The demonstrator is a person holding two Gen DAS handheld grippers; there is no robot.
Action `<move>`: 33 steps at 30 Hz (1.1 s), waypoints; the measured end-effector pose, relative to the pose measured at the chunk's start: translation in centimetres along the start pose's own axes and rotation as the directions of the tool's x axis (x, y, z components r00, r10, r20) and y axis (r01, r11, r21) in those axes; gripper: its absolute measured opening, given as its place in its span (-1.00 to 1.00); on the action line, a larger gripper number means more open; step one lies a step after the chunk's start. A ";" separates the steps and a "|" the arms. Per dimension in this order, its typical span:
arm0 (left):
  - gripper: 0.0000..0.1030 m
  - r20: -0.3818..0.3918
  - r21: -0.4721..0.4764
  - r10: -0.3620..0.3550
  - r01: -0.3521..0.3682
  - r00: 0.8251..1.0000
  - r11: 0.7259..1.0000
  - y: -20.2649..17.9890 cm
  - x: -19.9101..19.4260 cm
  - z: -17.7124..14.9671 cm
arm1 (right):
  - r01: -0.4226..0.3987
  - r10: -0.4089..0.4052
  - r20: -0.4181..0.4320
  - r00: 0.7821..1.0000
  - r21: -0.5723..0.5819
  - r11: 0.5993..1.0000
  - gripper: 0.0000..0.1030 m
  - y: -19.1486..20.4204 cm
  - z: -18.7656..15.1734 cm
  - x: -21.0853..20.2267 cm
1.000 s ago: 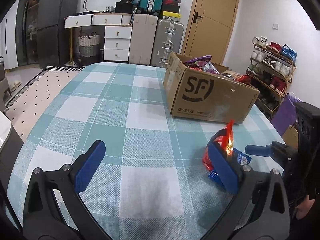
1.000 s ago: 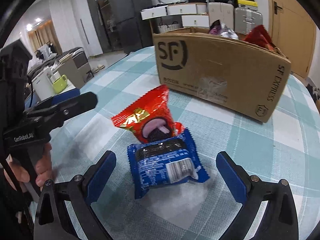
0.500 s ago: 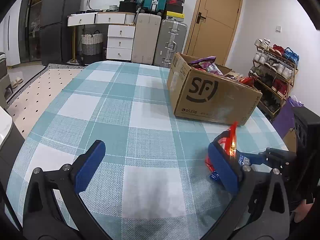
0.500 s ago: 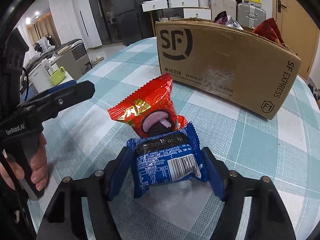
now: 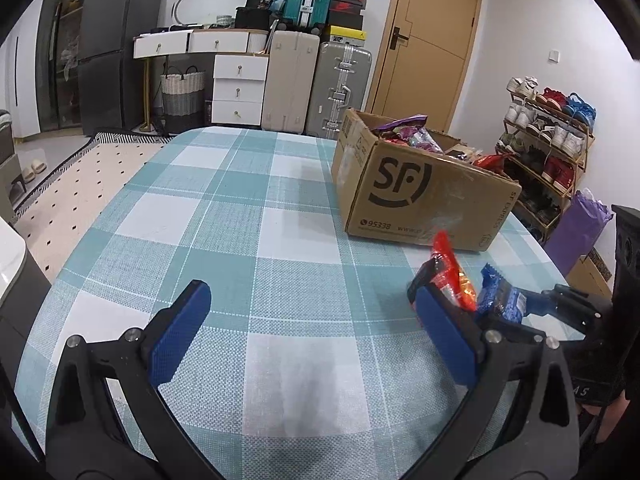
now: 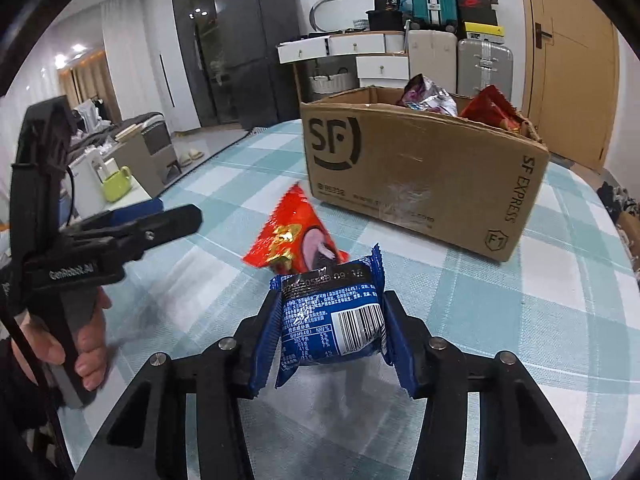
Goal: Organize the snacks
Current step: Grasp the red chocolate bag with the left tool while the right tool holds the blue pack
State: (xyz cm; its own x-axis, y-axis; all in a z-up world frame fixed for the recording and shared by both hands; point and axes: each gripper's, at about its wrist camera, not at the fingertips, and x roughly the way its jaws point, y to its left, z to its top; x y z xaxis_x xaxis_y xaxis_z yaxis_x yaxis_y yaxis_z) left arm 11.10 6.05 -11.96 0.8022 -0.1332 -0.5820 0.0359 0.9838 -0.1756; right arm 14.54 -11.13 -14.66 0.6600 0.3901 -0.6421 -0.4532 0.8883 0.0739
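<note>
Pinching a blue snack packet (image 6: 332, 320) between both pads, the right gripper (image 6: 328, 332) holds it with the barcode side facing the camera and the crimped top edge pointing away, toward the carton. The packet appears lifted clear of the desk (image 6: 500, 300), though whether its lower edge touches the cloth cannot be told. Just beyond it, a red snack packet (image 6: 288, 236) sits tilted on the checked cloth, one corner raised, its near end hidden behind the blue packet. Farther toward the far right corner of the desk stands an open cardboard box (image 6: 420, 172) printed with the SF logo; several snack bags, purple-silver and red, protrude above its rim. The left gripper (image 5: 316, 328) hovers over the near edge of the desk with its pads spread wide and nothing between them. In the left wrist view, the red snack packet (image 5: 450, 276) and blue snack packet (image 5: 498, 300) appear immediately behind the left gripper's right-hand pad, with the right gripper (image 5: 560, 304) clamping the blue one from the right. In the right wrist view, the left gripper (image 6: 140, 228) is seen side-on at the left edge of the desk, gripped by a hand (image 6: 86, 344) around its handle.
</note>
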 end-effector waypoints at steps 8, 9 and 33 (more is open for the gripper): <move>0.99 -0.004 0.059 -0.003 0.003 1.000 0.998 -1.2 0.2 0.0 | 0.045 -0.050 0.081 0.995 0.063 0.997 -0.03 -4.7 -0.7 -3.1; 0.99 -0.005 0.064 -0.003 0.003 1.000 0.998 -1.3 0.3 -0.1 | 0.046 -0.052 0.093 0.994 0.065 0.997 -0.03 -5.3 -0.8 -3.4; 0.74 -0.195 0.259 -0.043 0.094 0.980 0.961 -11.0 7.6 0.3 | -0.074 0.025 0.221 0.975 0.216 0.973 -0.02 -8.5 -1.9 -6.1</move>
State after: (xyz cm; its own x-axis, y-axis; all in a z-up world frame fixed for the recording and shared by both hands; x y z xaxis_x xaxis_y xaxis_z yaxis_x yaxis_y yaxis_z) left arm 16.96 -5.77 -14.16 0.6685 -0.1965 -0.7173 0.2645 0.9642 -0.0176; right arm 13.24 -21.48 -12.85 0.7647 0.4562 -0.4551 -0.3605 0.8882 0.2847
